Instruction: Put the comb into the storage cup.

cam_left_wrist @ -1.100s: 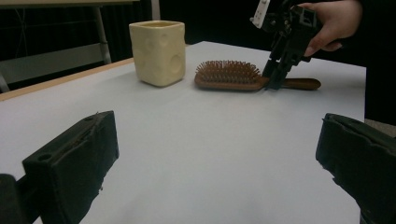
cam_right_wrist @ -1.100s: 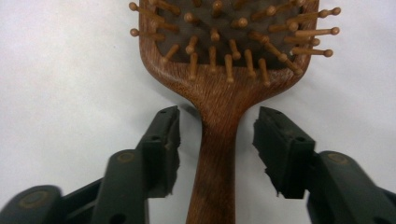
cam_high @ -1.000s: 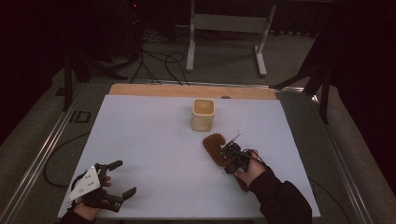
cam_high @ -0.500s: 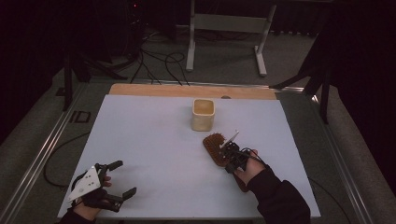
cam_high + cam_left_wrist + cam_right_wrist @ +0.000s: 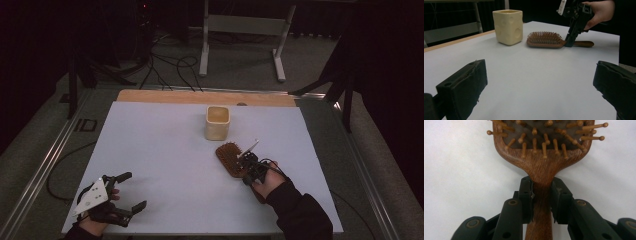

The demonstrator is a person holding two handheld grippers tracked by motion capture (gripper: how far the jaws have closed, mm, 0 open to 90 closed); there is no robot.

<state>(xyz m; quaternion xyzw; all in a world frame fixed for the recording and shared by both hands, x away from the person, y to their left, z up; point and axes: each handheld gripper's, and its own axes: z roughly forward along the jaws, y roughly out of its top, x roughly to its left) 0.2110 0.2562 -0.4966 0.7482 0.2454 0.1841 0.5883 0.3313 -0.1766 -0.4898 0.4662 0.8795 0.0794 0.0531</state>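
Right tongs (image 5: pixel 542 195): pinching the wooden hairbrush (image 5: pixel 541 157) at the neck, where the handle meets the head; jaws pressed against both sides of the wood in the right gripper view. Held by the right hand (image 5: pixel 267 181), dark sleeve coming in from the bottom edge of the high view.

Hairbrush: flat on the desk (image 5: pixel 165 150), bristles up, right of centre; head toward the far side, handle toward the person. Head seen at (image 5: pixel 230 157); from the left gripper view, handle end sticking out past the tongs (image 5: pixel 570 41).

Left tongs (image 5: pixel 131 192): spread wide, gripping nothing; near the front left corner of the white sheet, grey three-cornered plate on top. Both jaws far apart in the left gripper view, bare white surface between.

Cup (image 5: pixel 217 122): cream, square-sided, with round dimples like cheese; upright, near the far middle of the desk, just beyond the brush head, apart from it. Also at (image 5: pixel 508 26).

Desk: white sheet over a wooden top, wood strip showing along the far edge.

Background: dark floor beyond, with cables and a pale metal stand (image 5: pixel 245 30).
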